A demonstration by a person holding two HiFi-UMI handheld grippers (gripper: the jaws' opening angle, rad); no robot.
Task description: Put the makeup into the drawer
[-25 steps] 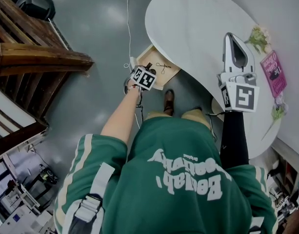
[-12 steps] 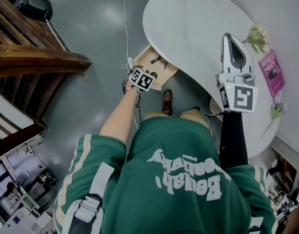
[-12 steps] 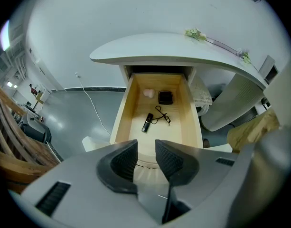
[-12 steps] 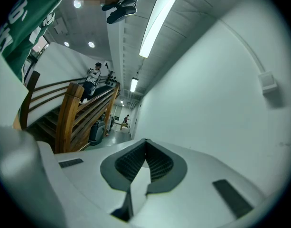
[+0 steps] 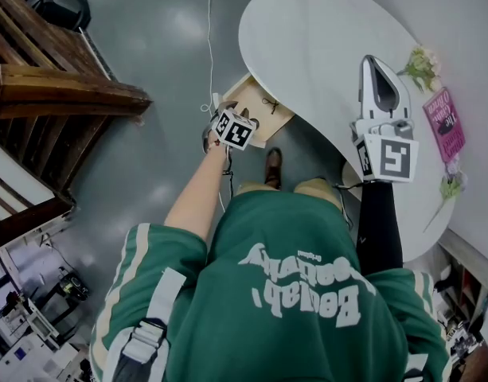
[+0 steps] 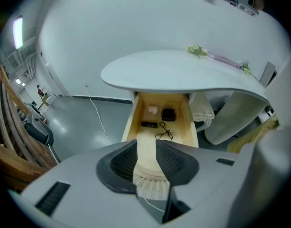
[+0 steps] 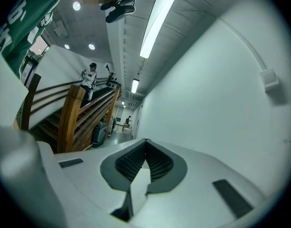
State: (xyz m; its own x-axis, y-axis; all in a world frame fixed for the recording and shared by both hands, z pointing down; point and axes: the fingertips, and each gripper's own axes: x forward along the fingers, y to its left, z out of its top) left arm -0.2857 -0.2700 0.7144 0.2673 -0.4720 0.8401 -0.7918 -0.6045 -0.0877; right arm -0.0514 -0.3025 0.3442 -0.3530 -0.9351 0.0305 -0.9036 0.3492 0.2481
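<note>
Under the desk (image 6: 173, 70) edge, makeup (image 6: 168, 114) lies at the back of the drawer (image 6: 129, 121): likely light, slick cases I'd pinch across their sides. My left gripper (image 6: 146, 147), empty, has just been opening; right gripper (image 7: 145, 146) closed, empty.

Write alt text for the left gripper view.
The left hand-held gripper, jaws apart and empty, having just opened wider, points at an open wooden drawer under a white oval table. In it lie a pink item, a black square case, a slim black stick and a thin black cord.
</note>
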